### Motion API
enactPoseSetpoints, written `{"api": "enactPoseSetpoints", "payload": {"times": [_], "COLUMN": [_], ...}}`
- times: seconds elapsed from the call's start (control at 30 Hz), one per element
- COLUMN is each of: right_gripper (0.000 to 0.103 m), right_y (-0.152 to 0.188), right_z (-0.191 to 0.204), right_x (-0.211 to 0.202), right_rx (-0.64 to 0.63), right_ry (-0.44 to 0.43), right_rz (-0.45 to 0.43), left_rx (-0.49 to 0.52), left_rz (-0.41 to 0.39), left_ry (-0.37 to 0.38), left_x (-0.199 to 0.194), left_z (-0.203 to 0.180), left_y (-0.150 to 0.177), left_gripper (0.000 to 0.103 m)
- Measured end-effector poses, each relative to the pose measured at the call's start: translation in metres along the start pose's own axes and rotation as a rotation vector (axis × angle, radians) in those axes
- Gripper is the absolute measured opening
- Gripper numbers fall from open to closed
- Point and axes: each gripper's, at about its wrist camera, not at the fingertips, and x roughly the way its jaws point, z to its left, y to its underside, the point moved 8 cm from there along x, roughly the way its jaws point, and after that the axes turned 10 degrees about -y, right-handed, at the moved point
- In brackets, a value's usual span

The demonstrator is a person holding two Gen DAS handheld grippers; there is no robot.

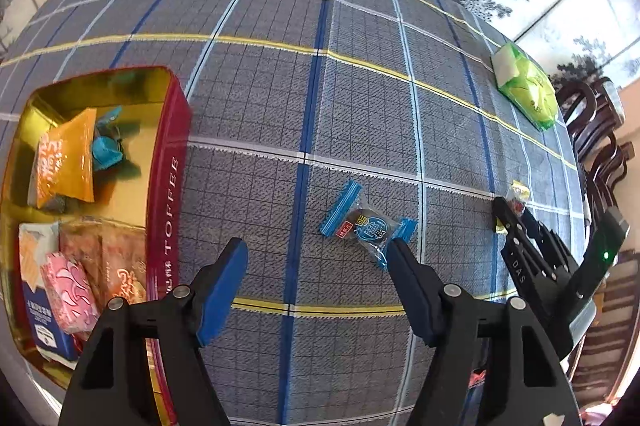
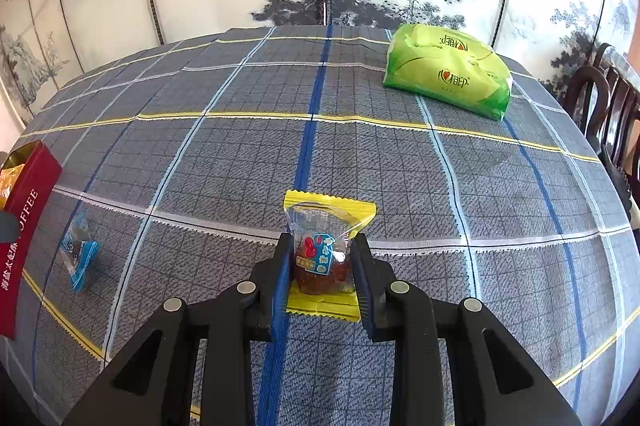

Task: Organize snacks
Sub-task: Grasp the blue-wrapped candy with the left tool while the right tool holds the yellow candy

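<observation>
Step in hand: I judged this the gathering stage, with loose sweets being picked off the checked tablecloth (image 2: 500,186) to go into the red toffee tin (image 1: 166,194).

Right gripper: in the right wrist view my right gripper (image 2: 322,266) had its jaws drawn narrow and pressed on both sides of the yellow-edged sweet (image 2: 322,254), low in the middle of the frame.

Left gripper: in the left wrist view my left gripper (image 1: 318,258) stood with jaws apart and nothing between the pads; the right-hand fingertip (image 1: 400,254) sat at the lower corner of the blue-wrapped sweet (image 1: 366,228), touching it or just short of it, I could not tell which.

Blue sweet: it lay flat on the cloth just below the centre of the left wrist frame, well apart from the tin at the left edge.

Tin: open, already holding an orange packet (image 1: 66,158), a small teal sweet (image 1: 105,150) and several packets in the lower part.

Next move, as I saw it: the left jaws needed to shift across so both pads straddled the blue sweet before closing; the right hand needed to carry its sweet leftward to the tin.

Bystander: a green tissue pack (image 2: 448,74) sat upper right, clear of the work.

Hard to make out: the tin's near end was cut off at the left frame edge, so I could not count its contents; whether the yellow sweet was lifted off the cloth or resting on it I could not tell.
</observation>
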Motion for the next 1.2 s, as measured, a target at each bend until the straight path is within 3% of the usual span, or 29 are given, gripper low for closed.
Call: {"api": "enactPoseSetpoints", "payload": {"times": [0.2, 0.5, 0.73, 0.97, 1.2], "right_gripper": [0.031, 0.033, 0.033, 0.033, 0.033], "right_y": [0.0, 0.0, 0.0, 0.0, 0.001], "right_z": [0.001, 0.0, 0.0, 0.0, 0.001], "right_x": [0.0, 0.0, -0.001, 0.0, 0.0], "right_rx": [0.009, 0.009, 0.007, 0.007, 0.001], "right_ry": [-0.017, -0.029, -0.026, -0.026, -0.018], "right_rz": [-0.003, -0.003, -0.003, -0.003, -0.001], "left_rx": [-0.106, -0.124, -0.069, 0.063, 0.136], "left_rz": [0.067, 0.082, 0.106, 0.109, 0.065], "left_ry": [0.02, 0.007, -0.015, -0.042, -0.077], "left_x": [0.015, 0.028, 0.043, 0.04, 0.04], "left_z": [-0.008, -0.027, -0.036, -0.032, -0.028], "left_y": [0.001, -0.013, -0.015, -0.001, -0.002], "left_gripper": [0.054, 0.052, 0.051, 0.047, 0.045]}}
